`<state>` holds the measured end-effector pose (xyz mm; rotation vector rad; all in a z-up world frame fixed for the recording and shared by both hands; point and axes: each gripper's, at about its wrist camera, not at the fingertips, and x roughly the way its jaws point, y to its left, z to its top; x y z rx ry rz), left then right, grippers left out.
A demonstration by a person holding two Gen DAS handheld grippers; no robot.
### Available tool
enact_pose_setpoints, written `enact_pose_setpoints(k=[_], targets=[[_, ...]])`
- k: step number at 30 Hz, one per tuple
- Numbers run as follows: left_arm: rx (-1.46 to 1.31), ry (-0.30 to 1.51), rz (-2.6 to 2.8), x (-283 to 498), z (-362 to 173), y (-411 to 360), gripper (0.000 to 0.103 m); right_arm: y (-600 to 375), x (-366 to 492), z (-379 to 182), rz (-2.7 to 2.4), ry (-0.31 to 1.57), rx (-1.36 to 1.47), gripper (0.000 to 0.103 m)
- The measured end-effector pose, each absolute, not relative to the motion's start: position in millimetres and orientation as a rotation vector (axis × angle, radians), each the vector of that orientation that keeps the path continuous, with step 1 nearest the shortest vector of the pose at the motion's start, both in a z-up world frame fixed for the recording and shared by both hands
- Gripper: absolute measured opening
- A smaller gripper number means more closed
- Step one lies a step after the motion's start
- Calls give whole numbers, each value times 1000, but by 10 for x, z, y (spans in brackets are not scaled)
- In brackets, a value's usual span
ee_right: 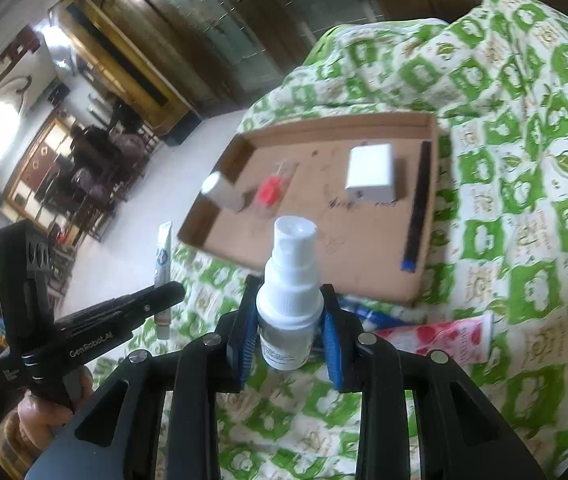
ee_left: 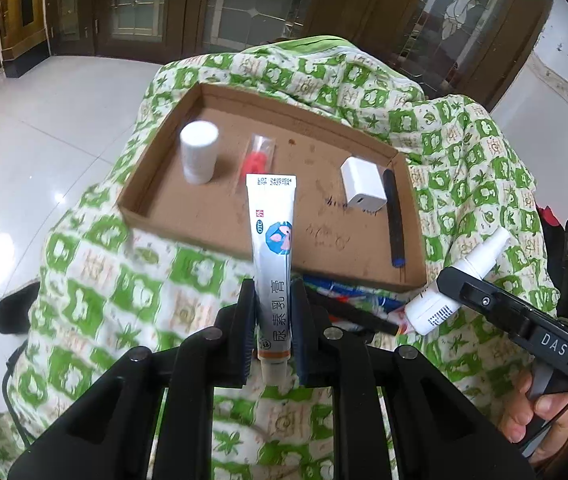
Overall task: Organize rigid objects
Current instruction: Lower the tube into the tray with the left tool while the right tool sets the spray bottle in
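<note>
My left gripper point(ee_left: 274, 294) is shut on a white ointment tube point(ee_left: 269, 236), held upright above the near edge of a shallow cardboard tray point(ee_left: 187, 216). My right gripper point(ee_right: 290, 300) is shut on a white spray bottle point(ee_right: 290, 276), nozzle up, also just short of the tray point(ee_right: 364, 268). Inside the tray lie a white cylindrical bottle point(ee_left: 199, 151), a red item in a clear packet point(ee_left: 257, 160), a white charger cube point(ee_left: 364, 184) and a dark pen point(ee_left: 394, 220) along the right wall. Each gripper shows in the other's view, the right gripper point(ee_left: 442, 292) and the left gripper point(ee_right: 163, 294).
The tray rests on a green-and-white patterned cloth point(ee_left: 131, 288) over a raised surface. A pink tube point(ee_right: 444, 340) and some blue pens point(ee_right: 372, 316) lie on the cloth near the tray's front edge. White tiled floor point(ee_left: 43, 140) drops away to the left.
</note>
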<state>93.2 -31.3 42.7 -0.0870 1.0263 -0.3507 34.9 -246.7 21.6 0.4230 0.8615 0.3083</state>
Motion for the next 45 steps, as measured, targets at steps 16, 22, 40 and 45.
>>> enact_pose_setpoints(k=[16,22,40,45], targets=[[-41,1040,-365,1354,394,-631,14,-2506,913,278,275,874,324,27],[-41,1060,-386,1499,277,-782,14,-2515,1041,195,254,906,302,27],[19,1125,-382,1725,-115,-1064,14,-2414,1219,-127,235,1057,243,27],[43,1140,-384,1724,-244,-1178,14,-2447,1279,-167,236,1075,267,27]])
